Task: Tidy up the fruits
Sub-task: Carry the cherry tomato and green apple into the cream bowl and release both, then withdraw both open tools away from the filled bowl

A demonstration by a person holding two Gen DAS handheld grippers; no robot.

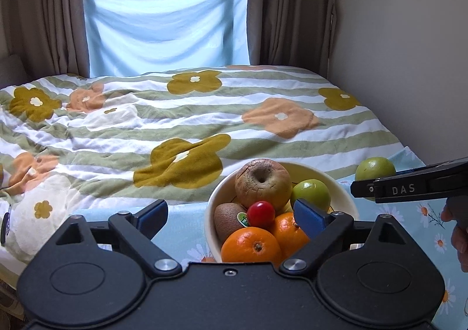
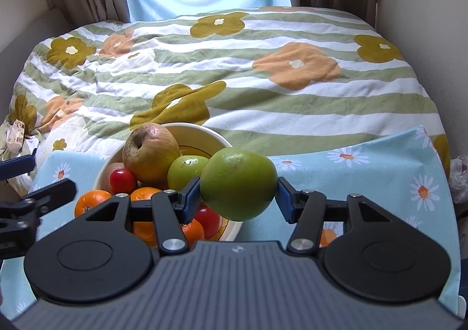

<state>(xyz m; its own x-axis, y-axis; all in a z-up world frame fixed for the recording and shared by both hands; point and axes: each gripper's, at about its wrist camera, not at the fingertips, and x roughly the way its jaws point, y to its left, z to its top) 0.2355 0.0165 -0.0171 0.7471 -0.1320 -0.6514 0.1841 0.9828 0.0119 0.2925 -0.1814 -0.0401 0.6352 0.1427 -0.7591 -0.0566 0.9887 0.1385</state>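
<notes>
While the right gripper holds the large green fruit between its blue pads, just right of the cream bowl, the step in hand looks like adding it to the pile. To do it well, the fruit should go over the far right gap beside the smaller green fruit, low before release, since the heap could roll. The left gripper hovers level near the bowl's left, fingers wide and empty.
</notes>
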